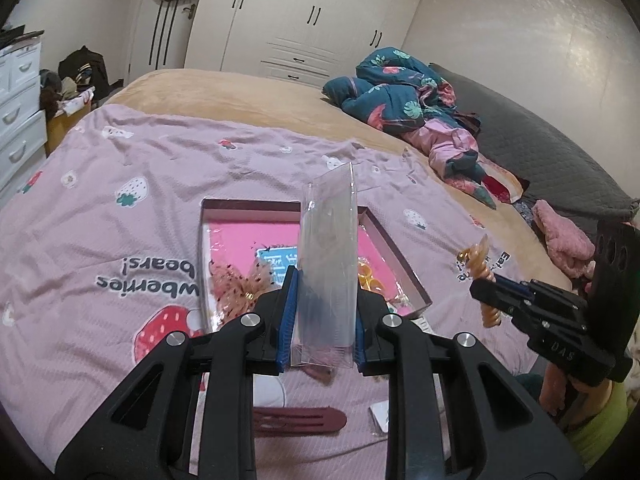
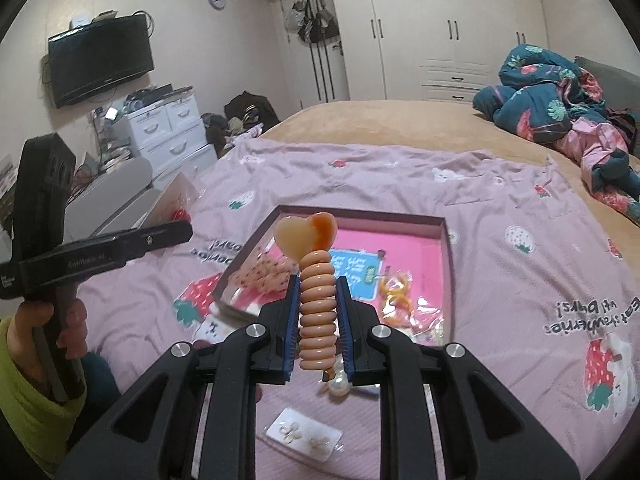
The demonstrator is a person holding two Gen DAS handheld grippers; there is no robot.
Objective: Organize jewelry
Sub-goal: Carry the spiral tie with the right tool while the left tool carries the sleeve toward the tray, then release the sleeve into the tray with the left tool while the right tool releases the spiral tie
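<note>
Two grippers are raised above a bed spread with a pink strawberry-print blanket (image 1: 140, 152), each with something pinched between its blue pads. The left gripper (image 1: 326, 316) is clamped on a clear plastic sleeve (image 1: 328, 248) that stands upright between its jaws and rises well above the fingertips; something dark and something pinkish show through its lower part, too blurred to name. The right gripper (image 2: 318, 320) is closed tightly on a peach-coloured spiral hair tie (image 2: 316, 312), held upright, with a two-tone heart charm (image 2: 306, 238) at its top and a pearl bead (image 2: 340, 384) hanging just below the pads. In the left wrist view that same hair tie (image 1: 482, 280) shows off to the right, gripped across its middle. Beneath both grippers an open shallow box (image 2: 448, 272) with a bright pink lining lies on the blanket; it holds a blue card (image 2: 356, 272), a pinkish speckled piece in clear wrap (image 1: 236, 284) and small orange pieces in a clear bag (image 2: 396, 292). Nearer the camera, on the blanket, lie a dark red hair clip (image 1: 298, 420) and a white card of small earrings (image 2: 304, 434). A person's hand (image 2: 44, 336) in a green sleeve (image 2: 36, 420) grips the left tool's handle.
</note>
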